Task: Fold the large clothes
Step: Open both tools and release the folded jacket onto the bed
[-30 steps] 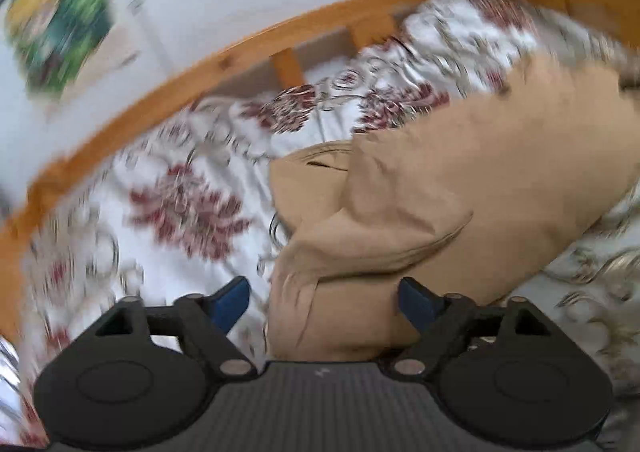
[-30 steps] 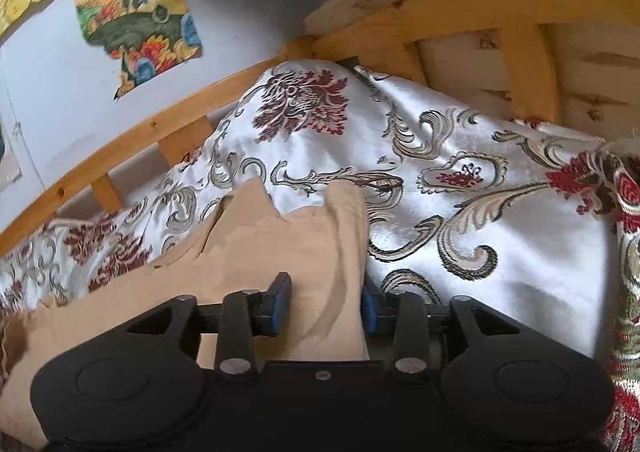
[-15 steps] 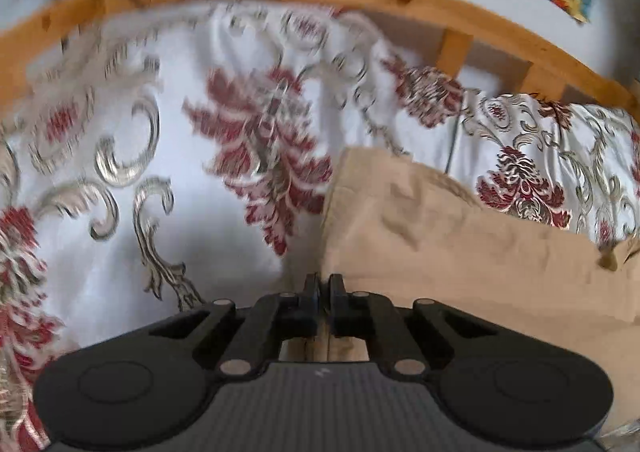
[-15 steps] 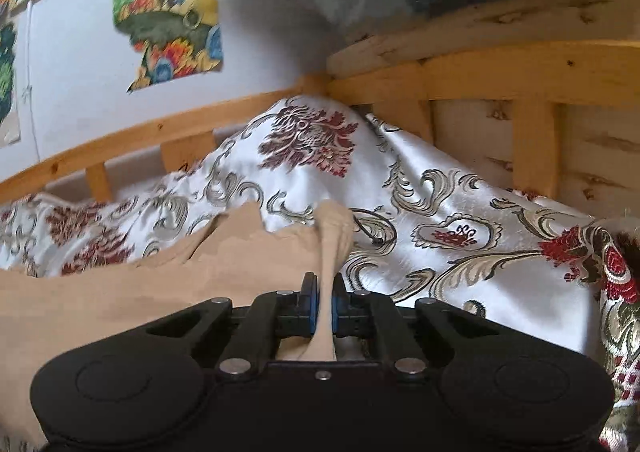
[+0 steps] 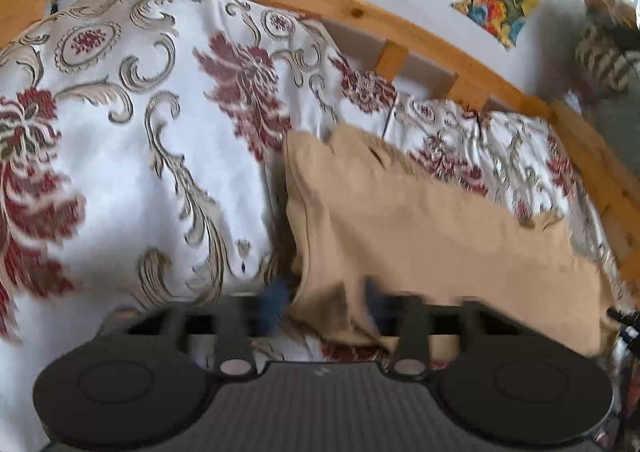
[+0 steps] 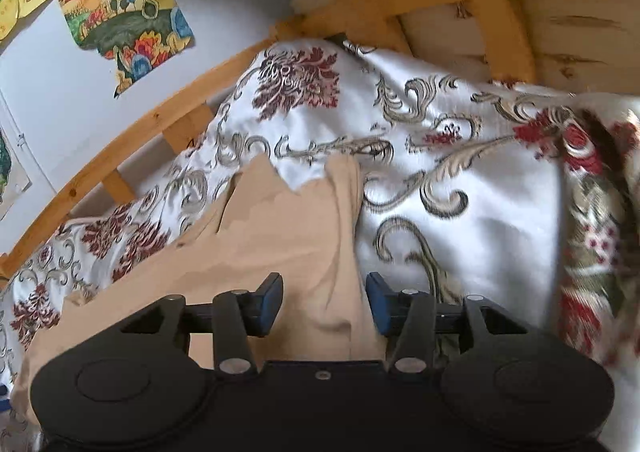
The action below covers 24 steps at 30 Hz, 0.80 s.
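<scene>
While both jaws are opening with the garment (image 6: 280, 236) between them, your right gripper (image 6: 324, 304) is released and your left gripper (image 5: 324, 310) too; its long axis runs from lower left to upper right of the left view.

Both pictures are lit by soft daylight, bent round at the edges, and the left one is blurred.

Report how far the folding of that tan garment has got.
Done: the tan garment lies doubled over in a long strip on the floral bedspread.
In hand: left gripper and right gripper are opening, fabric between the jaws.
Left: it looks long, so probably another fold.
</scene>
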{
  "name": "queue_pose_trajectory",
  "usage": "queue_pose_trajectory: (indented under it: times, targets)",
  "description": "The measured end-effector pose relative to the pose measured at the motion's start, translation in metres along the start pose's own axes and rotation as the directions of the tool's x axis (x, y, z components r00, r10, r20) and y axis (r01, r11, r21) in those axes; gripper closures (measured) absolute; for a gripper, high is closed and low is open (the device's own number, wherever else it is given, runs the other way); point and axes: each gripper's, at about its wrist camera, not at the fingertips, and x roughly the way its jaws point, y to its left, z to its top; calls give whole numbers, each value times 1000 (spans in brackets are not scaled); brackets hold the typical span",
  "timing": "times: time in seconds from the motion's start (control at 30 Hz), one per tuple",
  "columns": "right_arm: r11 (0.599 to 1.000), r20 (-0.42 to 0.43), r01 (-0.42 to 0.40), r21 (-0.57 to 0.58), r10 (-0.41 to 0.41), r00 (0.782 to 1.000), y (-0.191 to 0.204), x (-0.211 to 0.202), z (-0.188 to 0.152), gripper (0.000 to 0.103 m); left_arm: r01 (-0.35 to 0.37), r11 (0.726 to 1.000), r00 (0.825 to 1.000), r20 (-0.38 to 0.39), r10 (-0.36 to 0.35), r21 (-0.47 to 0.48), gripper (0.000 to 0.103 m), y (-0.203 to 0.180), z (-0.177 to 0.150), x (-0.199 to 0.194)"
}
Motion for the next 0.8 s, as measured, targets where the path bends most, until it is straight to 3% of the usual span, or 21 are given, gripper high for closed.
queue_pose_trajectory:
  times: [0.07,0.1,0.13,0.17,0.2,0.27,0.4,0.53,0.67,0.8]
  targets:
    - [1000,-10,6,7,-5,1000,-2,0,-2,56,-42,999,999,18,42,-20,92,-2,-4,5]
    - [1000,-14,15,16,-14,1000,-4,0,-3,64,-46,998,998,39,47,-31,94,-3,-6,3]
    - [999,-13,26,26,-25,1000,-6,1,-3,89,-49,998,996,68,52,-43,95,-3,-7,0]
    - [999,-13,33,39,-32,999,-10,1,-3,98,-52,997,993,99,58,-60,95,-2,-7,-5]
    - [998,5,29,58,-29,1000,-14,-1,-2,100,-45,996,991,124,54,-75,95,0,-8,-11]
    - [998,70,6,60,-10,998,-14,-11,4,101,-38,996,987,150,49,-77,96,4,-10,-24]
    - [994,147,0,-110,16,989,9,-24,11,101,-66,998,992,106,63,19,96,13,-24,-37]
    - [989,21,49,-140,-46,999,9,4,-1,101,-93,996,995,33,92,13,95,30,-41,-21]
    - [985,-6,67,-158,-69,998,6,14,-6,101,-140,977,990,28,138,161,95,16,-48,-14]
    - [971,-18,77,-227,-83,996,11,16,-11,96,-170,983,985,-13,172,74,84,17,-48,-11]
